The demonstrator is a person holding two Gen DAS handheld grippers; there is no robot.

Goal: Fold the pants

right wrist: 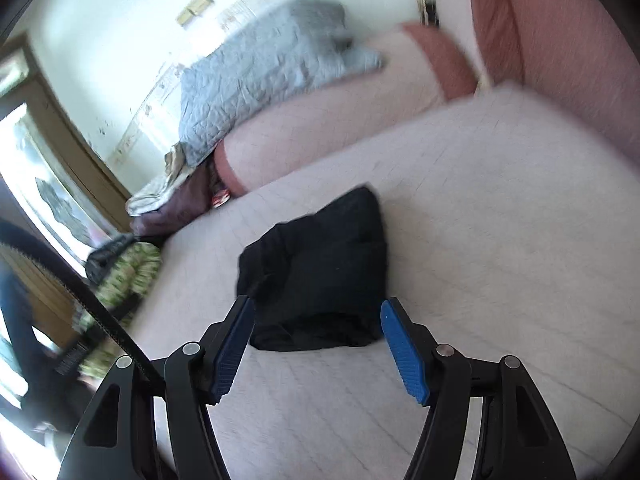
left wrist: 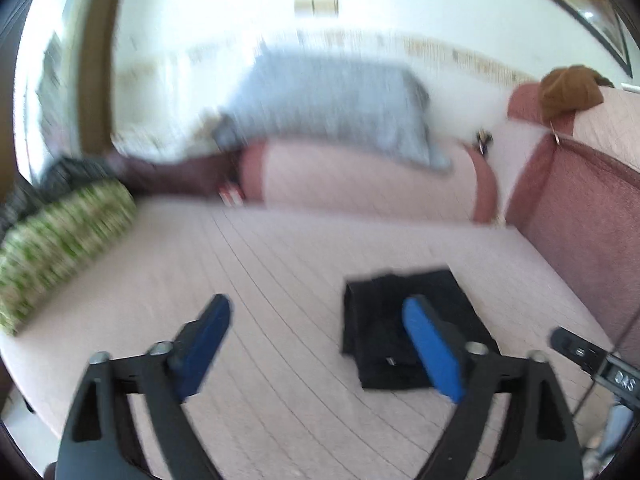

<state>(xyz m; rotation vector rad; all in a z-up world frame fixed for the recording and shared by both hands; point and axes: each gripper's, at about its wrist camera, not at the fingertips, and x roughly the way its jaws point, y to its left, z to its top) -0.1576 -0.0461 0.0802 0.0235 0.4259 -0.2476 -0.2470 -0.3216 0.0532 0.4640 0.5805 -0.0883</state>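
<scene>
Lying folded into a compact dark bundle, the black pants (left wrist: 408, 328) rest on the pale pink quilted seat of a sofa (left wrist: 280, 264), well clear of its edges. From the left wrist view, the left tool (left wrist: 316, 340) hangs above the seat with its blue pads spread wide and nothing between them; its right pad overlaps the pants in the picture, though whether it touches the cloth cannot be told. Part of the right tool (left wrist: 592, 360) shows at the right edge of this view.

From the right wrist view, the right tool (right wrist: 318, 340) is likewise wide apart and holding nothing, its blue pads flanking the near end of the pants (right wrist: 320, 276), which look thick and rumpled along that near edge.

Behind the seat, a grey quilted blanket (right wrist: 256, 76) drapes over the sofa's far arm. A green patterned cushion (left wrist: 60, 248) sits at the left end, and a brown cloth (left wrist: 568, 88) lies atop the backrest at the right. Both views are blurred.
</scene>
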